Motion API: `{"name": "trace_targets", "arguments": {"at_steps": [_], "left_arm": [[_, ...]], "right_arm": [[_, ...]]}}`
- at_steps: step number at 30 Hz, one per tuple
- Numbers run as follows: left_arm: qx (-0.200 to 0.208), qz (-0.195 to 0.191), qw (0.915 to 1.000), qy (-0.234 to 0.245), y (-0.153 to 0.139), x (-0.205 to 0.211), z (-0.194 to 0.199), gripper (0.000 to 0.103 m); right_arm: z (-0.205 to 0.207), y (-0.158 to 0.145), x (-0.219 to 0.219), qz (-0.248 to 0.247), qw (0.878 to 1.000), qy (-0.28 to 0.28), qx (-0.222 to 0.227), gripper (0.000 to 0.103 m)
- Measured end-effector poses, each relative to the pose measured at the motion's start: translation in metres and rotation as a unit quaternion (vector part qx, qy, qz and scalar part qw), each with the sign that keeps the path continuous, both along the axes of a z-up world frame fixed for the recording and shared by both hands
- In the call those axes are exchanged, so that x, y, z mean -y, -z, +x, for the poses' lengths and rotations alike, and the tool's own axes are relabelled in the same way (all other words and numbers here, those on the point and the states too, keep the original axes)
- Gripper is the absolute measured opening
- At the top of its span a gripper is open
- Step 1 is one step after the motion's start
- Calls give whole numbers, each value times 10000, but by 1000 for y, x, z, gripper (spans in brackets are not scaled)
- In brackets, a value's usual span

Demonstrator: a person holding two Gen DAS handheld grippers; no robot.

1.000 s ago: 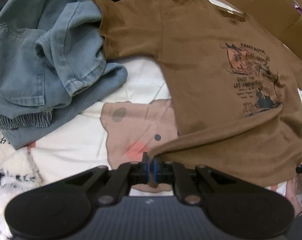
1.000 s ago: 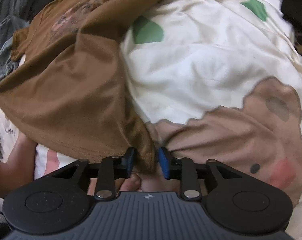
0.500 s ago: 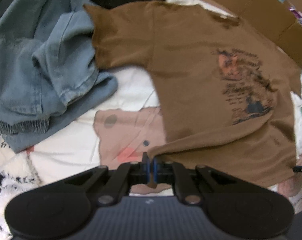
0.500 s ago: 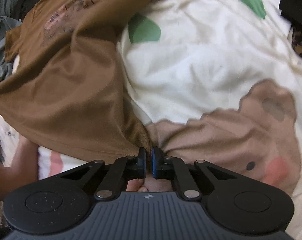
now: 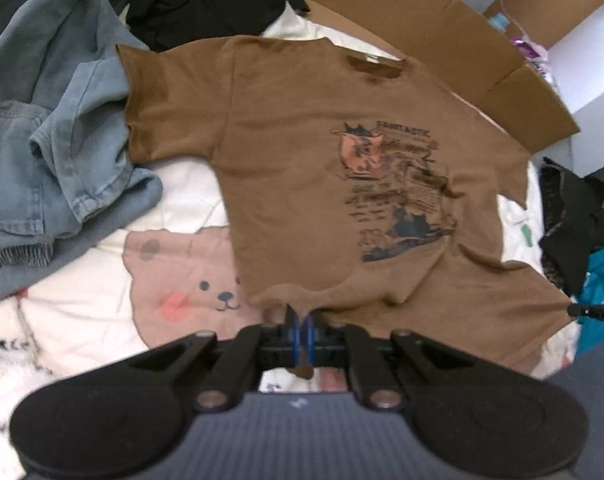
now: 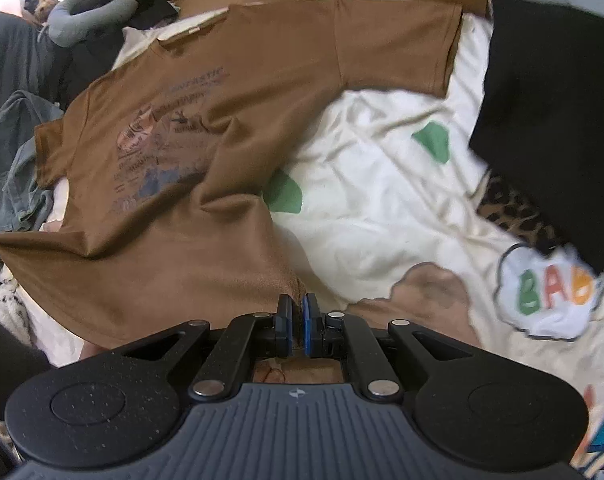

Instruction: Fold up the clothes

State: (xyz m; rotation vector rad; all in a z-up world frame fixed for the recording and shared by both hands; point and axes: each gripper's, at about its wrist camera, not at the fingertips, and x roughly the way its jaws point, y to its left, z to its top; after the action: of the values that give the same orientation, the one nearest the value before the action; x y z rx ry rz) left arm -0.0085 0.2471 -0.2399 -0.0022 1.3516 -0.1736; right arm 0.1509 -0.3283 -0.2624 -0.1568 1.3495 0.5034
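Note:
A brown T-shirt (image 5: 302, 168) with a dark printed picture on its chest lies face up on a cream cartoon-print bedspread (image 5: 181, 184). My left gripper (image 5: 302, 320) is shut on the shirt's bottom hem at one corner and holds it lifted. The same brown T-shirt (image 6: 205, 128) fills the left of the right wrist view, sleeve spread toward the top. My right gripper (image 6: 295, 308) is shut on the hem's other corner, which bunches between the blue pads. The hem hangs stretched between both grippers, above the bedspread (image 6: 382, 208).
A heap of blue denim clothes (image 5: 53, 136) lies left of the shirt. Flattened cardboard (image 5: 442, 36) sits behind it. Black garments (image 6: 550, 120) and a leopard-print cloth (image 6: 506, 208) lie to the right. A grey neck pillow (image 6: 89, 16) rests at the far left corner.
The right gripper closed on the hem corner and rose with it. The left gripper also lifted its corner, so more of the shirt and the bed shows in both views.

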Motion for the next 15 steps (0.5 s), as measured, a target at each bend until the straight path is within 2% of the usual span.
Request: {"name": "trace_targets", "arguments": {"at_steps": [5,8,15], "left_arm": [[-171,-218,9996,-111,0,0,-18,3],[-418,-259,9987,-131,15,1,-33,3],[-1073,-167,9935,-350,70,-6,-64,3]], "right_arm": [[-7,-25,10,-170,9998,-11,124,3],[-13,-28,21,-362,9992,-3,143,3],[-28,12,51,-697,9968,315,-221,3]]}}
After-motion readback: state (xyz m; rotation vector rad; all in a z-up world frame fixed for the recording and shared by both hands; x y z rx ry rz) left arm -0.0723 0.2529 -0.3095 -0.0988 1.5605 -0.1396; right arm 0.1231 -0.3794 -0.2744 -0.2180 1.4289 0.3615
